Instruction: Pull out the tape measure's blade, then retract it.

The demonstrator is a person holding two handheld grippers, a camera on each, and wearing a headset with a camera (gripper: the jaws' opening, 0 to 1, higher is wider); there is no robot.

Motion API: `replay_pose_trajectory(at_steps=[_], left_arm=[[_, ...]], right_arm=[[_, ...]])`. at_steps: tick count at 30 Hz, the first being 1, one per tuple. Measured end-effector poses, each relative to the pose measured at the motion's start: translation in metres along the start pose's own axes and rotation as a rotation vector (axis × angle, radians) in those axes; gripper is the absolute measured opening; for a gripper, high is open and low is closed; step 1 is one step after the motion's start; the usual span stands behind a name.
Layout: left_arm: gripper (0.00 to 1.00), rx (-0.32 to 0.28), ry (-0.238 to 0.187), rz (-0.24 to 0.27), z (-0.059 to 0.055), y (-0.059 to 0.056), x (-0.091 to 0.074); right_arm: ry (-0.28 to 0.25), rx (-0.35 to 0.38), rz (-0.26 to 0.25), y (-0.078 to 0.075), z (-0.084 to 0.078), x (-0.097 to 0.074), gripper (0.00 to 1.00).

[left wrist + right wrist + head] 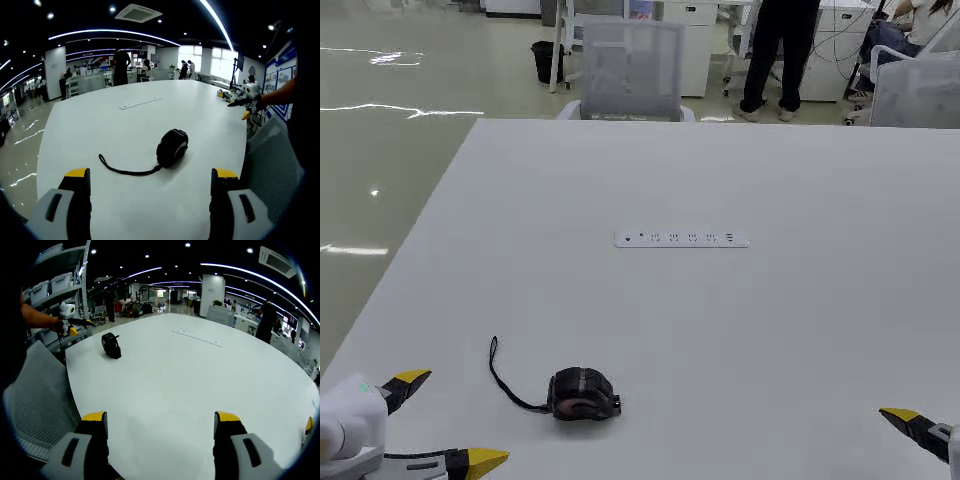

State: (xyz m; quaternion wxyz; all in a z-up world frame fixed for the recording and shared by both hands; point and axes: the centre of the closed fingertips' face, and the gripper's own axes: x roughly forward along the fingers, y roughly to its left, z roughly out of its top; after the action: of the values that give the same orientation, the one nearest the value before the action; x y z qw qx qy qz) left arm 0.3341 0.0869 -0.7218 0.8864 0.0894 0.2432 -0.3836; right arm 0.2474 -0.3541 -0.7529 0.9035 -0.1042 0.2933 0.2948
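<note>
Lying flat, a power strip (681, 239) sits well beyond the tape measure (583, 393).

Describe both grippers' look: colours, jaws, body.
The left gripper and right gripper match: black jaws with yellow tips, and a pale grey block with a dark slot at each jaw's base. In the head view the left gripper has a rounded white body with a small green mark.

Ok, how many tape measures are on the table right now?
1. The black tape measure lies on the white table near its front edge, just ahead of the open left gripper.
</note>
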Motion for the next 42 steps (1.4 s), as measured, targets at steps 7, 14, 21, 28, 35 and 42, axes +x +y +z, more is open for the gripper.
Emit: replay_pose_trajectory(at_steps=[7,14,21,28,35,42], left_arm=[[0.99,0.024,0.002,-0.035,0.008,-0.007,0.011],[0.99,0.071,0.03,-0.105,0.01,-0.012,0.024],[0.99,0.099,0.052,-0.116,0.015,-0.005,0.034],[0.95,0.141,0.062,-0.169,0.027,-0.015,0.047],[0.9,0.23,0.119,-0.212,0.027,-0.015,0.064],[0.84,0.31,0.168,-0.25,0.027,-0.017,0.081]], right_arm=[[0.008,-0.01,0.037,0.008,0.003,0.015,0.87],[0.001,-0.026,0.068,0.015,0.013,0.029,0.86],[0.007,-0.055,0.091,0.02,0.02,0.04,0.85],[0.004,-0.088,0.134,0.028,0.034,0.054,0.83],[-0.005,-0.123,0.179,0.042,0.05,0.069,0.8],[-0.008,-0.181,0.234,0.055,0.068,0.091,0.76]])
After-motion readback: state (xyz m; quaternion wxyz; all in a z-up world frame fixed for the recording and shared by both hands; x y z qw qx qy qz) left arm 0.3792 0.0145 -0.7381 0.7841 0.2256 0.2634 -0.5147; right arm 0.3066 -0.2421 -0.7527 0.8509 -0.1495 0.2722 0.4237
